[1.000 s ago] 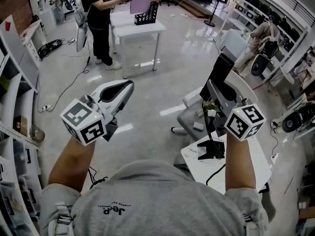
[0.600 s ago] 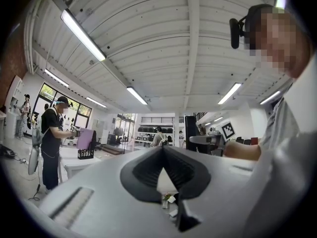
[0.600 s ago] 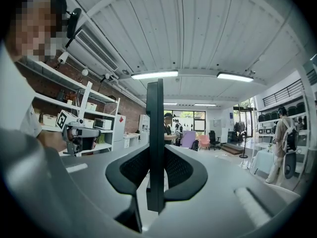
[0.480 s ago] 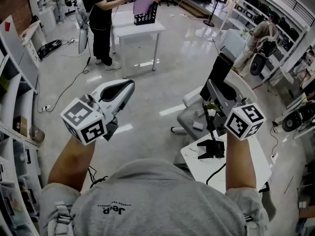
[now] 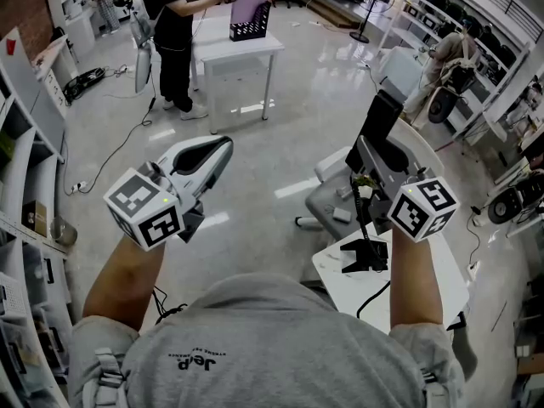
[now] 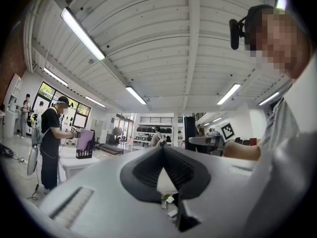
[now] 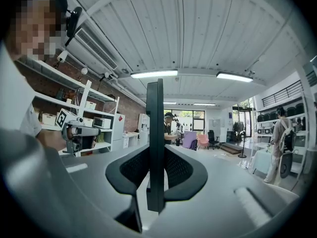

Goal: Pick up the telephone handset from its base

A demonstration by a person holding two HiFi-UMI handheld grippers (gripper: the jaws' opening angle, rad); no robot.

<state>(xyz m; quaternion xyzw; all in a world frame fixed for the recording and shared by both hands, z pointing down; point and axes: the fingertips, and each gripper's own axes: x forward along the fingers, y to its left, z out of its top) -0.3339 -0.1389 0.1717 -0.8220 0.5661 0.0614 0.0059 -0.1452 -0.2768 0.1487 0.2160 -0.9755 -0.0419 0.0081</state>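
R gripper (image 7: 156, 155) grips black slab (image 7: 154, 113); what it is unclear.

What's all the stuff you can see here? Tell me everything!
white table: one, white, far across the floor
file rack: one, black, on the white table
person in black: one, standing at the white table
second person: one, light clothes, far right
small table: one, white, under the right gripper
stand: one, black, on the small table
flat slab: one, black, clamped in the right gripper
left gripper: one, white and black, jaws together, empty
right gripper: one, grey, shut on the flat slab
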